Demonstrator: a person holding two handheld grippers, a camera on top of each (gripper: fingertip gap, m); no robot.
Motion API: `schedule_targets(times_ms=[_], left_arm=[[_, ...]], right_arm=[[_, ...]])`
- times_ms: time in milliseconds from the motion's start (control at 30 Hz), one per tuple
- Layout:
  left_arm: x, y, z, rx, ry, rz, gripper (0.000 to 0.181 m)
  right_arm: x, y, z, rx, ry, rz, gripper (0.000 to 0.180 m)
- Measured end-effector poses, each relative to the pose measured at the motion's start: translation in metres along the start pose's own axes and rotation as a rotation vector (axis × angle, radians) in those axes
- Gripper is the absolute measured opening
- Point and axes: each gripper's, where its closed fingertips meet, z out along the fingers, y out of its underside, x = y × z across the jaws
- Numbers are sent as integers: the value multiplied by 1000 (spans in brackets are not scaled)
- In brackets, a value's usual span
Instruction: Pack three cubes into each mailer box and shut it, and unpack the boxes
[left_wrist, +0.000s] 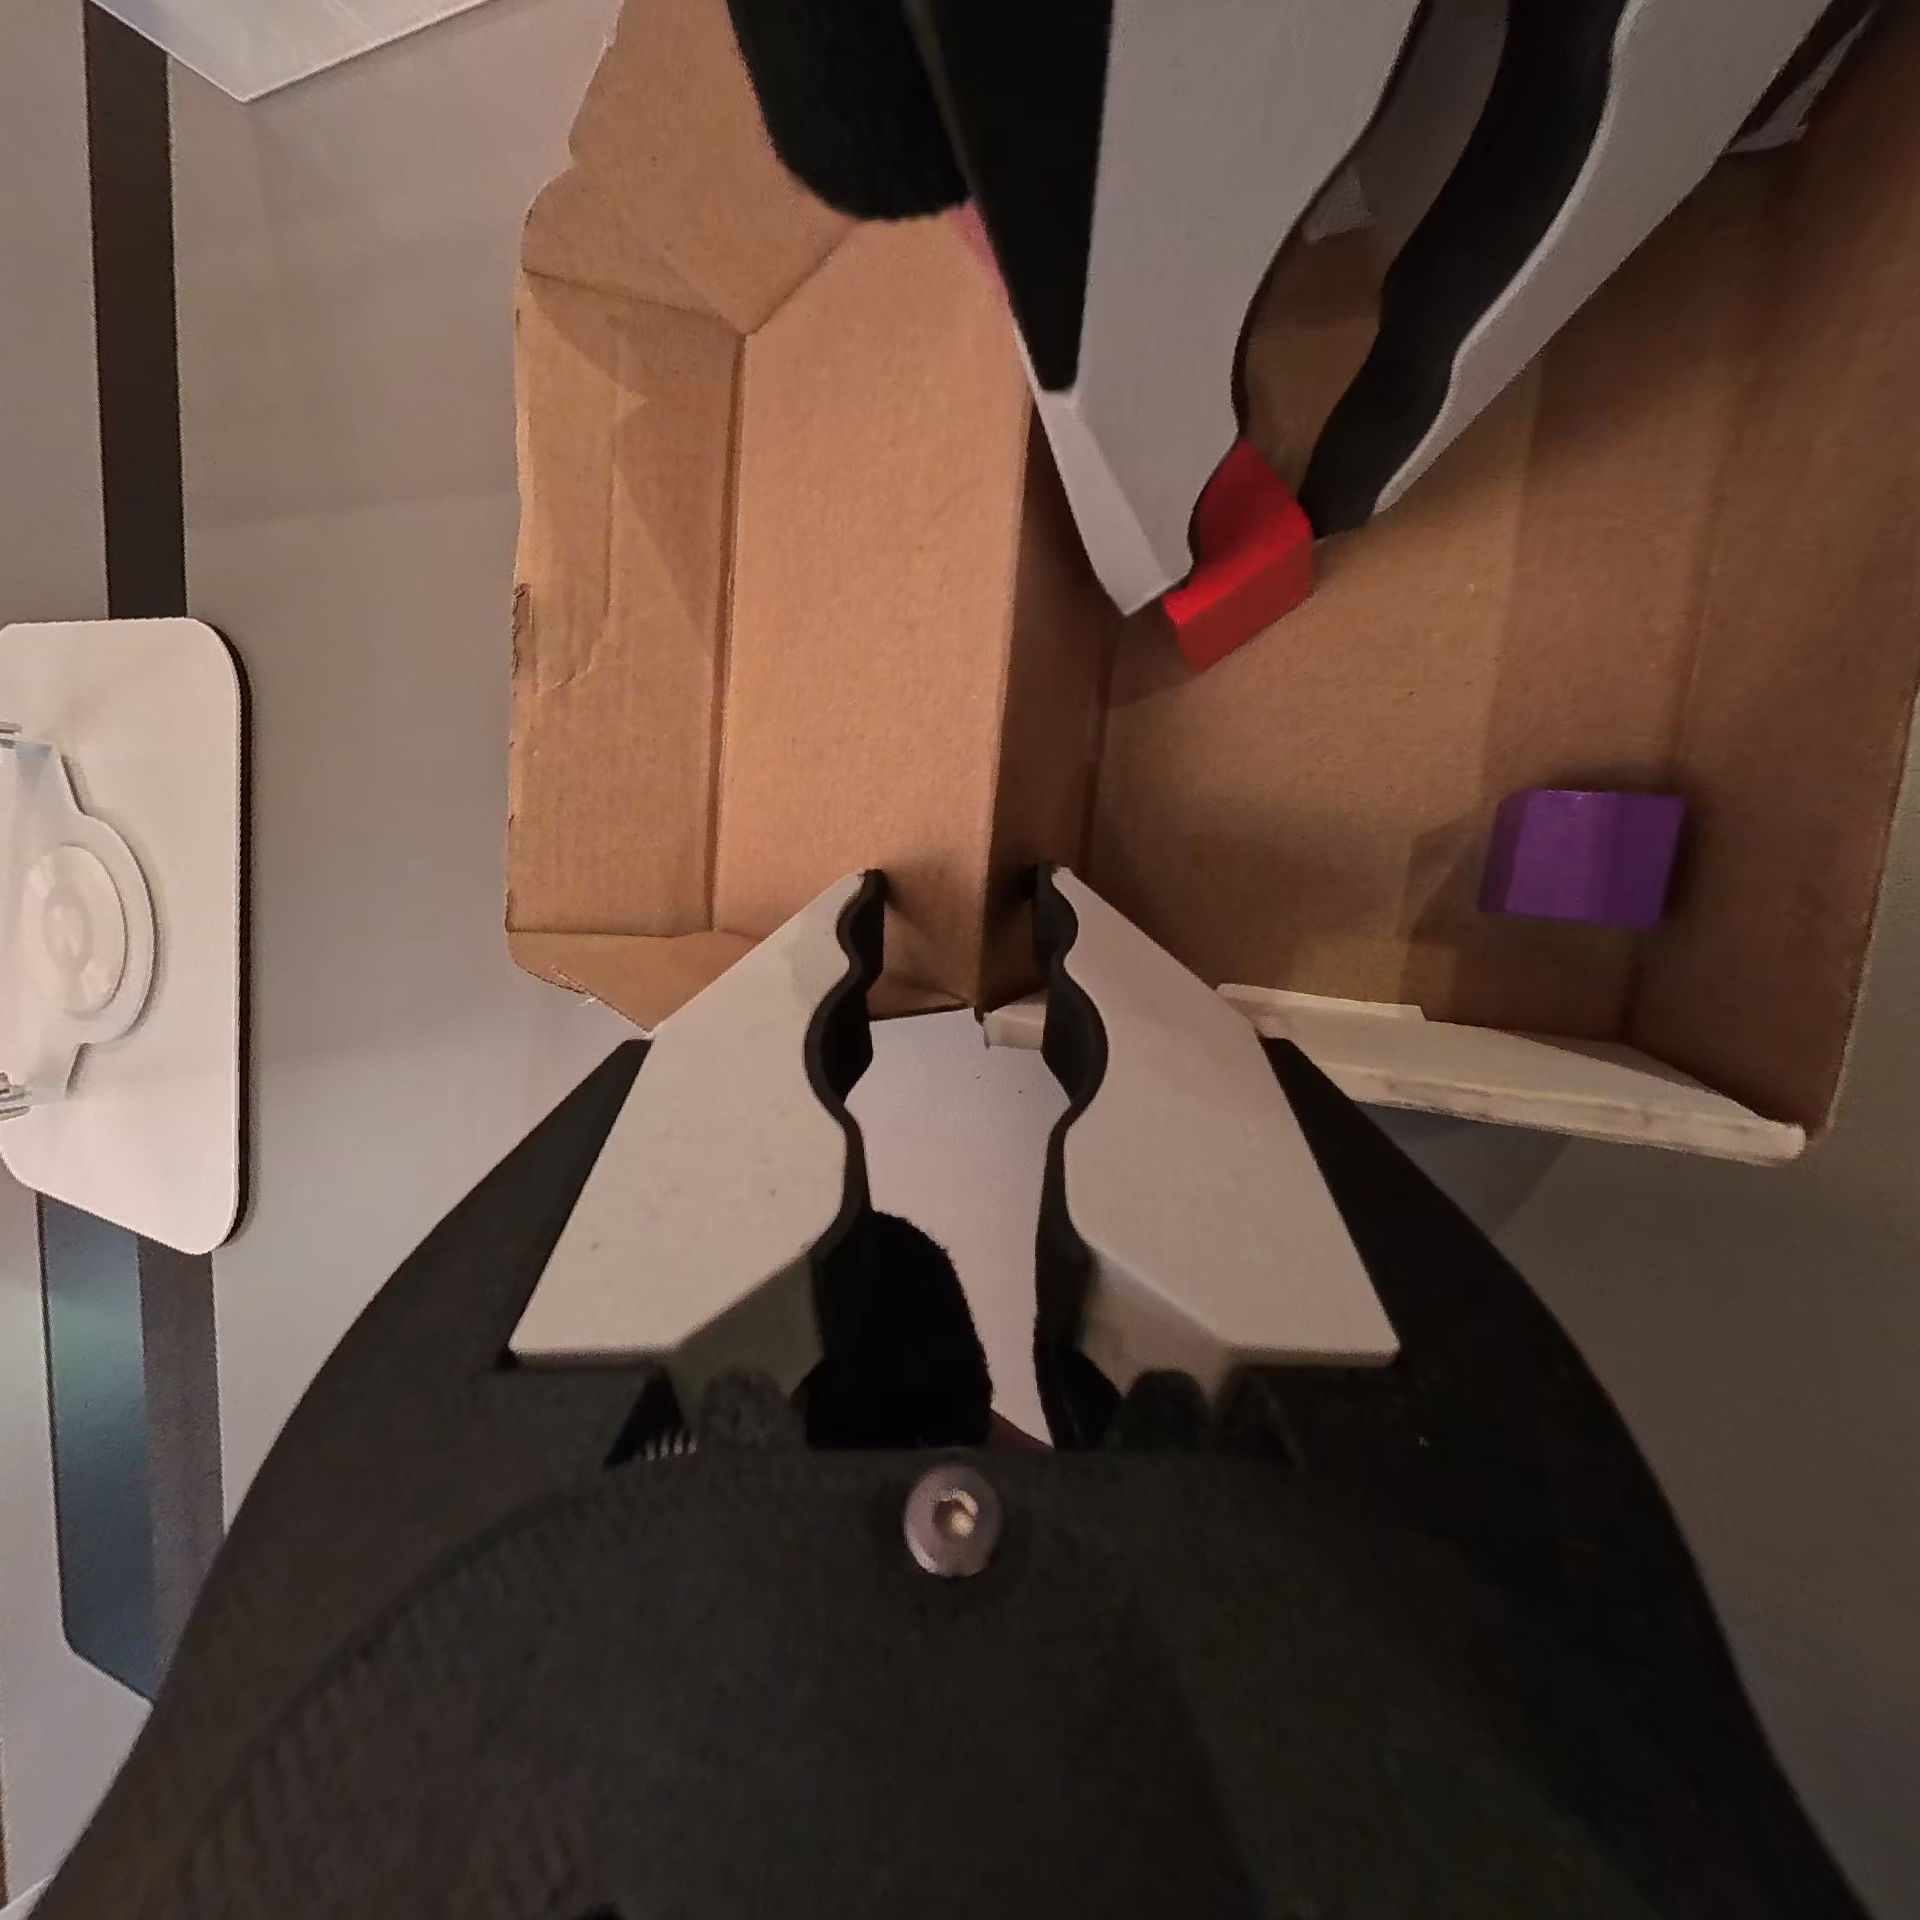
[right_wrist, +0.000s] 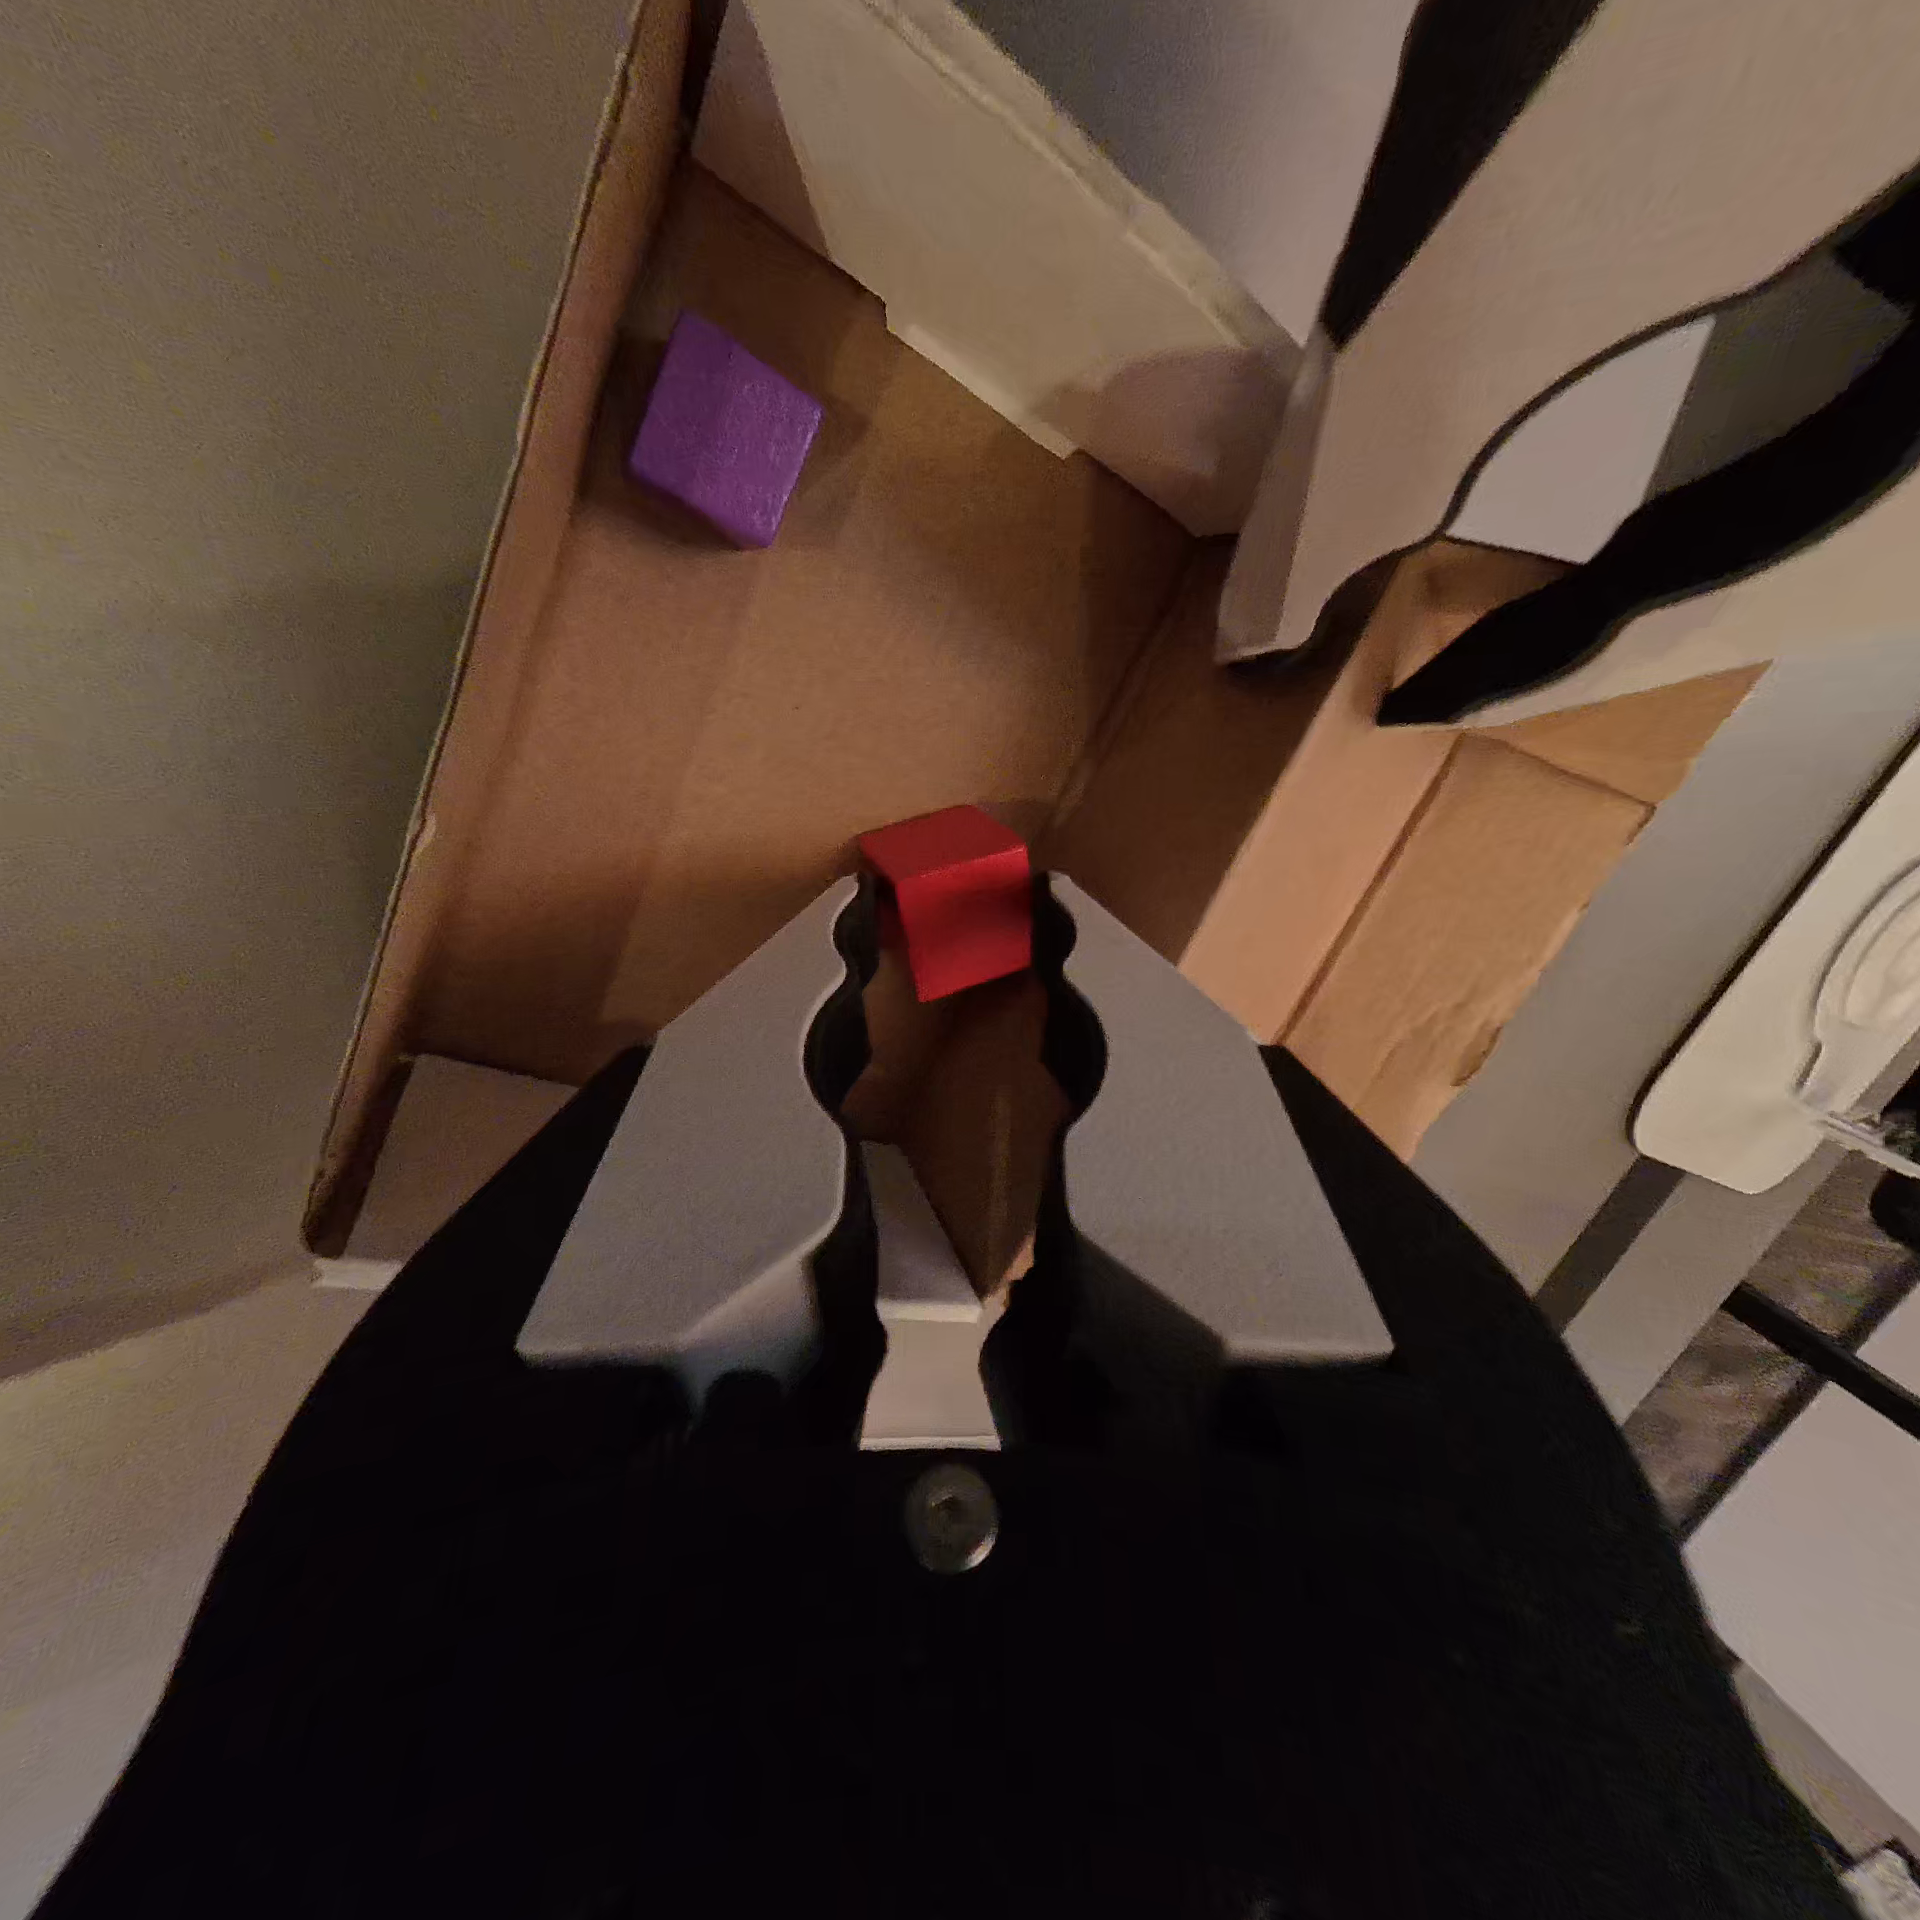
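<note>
Red cube (right_wrist: 951, 899): small, rigid, judged light; pinched on opposite flat faces by right tool (right_wrist: 948, 883), inside open mailer box (right_wrist: 727, 707). Left tool (left_wrist: 961, 883): part-open, straddling box wall, contact uncertain. Purple cube (right_wrist: 724, 428): far-left corner.

Matt brown corrugated cardboard mailer box (left_wrist: 894, 644), smooth satin red cube (right_wrist: 961, 914), matt purple cube (right_wrist: 722, 431)
</note>
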Motion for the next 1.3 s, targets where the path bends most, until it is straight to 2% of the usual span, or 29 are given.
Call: schedule_targets(times_ms=[100, 233, 333, 433, 600, 767, 900, 1033, 1100, 1167, 1233, 1300], left_arm=[[0, 0, 0, -2, -1, 1, 27], [0, 0, 0, -3, -2, -1, 27], [0, 0, 0, -4, -2, 1, 27], [0, 0, 0, -7, -2, 2, 27], [0, 0, 0, -9, -3, 1, 27], [0, 0, 0, -12, -4, 1, 27], [0, 0, 0, -11, -3, 1, 27], [0, 0, 0, -11, -2, 1, 27], [0, 0, 0, -10, -1, 1, 27], [0, 0, 0, -9, -1, -1, 27], [0, 0, 0, -10, -1, 0, 27], [0, 0, 0, -10, 0, -1, 27]], right_arm=[[3, -4, -15, 70, 19, 49, 26], [28, 5, -78, 201, 170, 176, 27], [47, 61, -126, 122, 303, 286, 27], [51, 133, -150, -21, 356, 408, 26], [29, 220, -127, -226, 261, 536, 26], [8, 261, -81, -293, 145, 593, 26], [0, 276, -53, -312, 83, 623, 26], [-2, 282, -42, -312, 78, 640, 28], [-1, 284, -45, -329, 99, 636, 41], [4, 281, -59, -345, 143, 637, 47], [15, 255, -82, -286, 219, 618, 43], [24, 204, -105, -159, 266, 567, 38]])
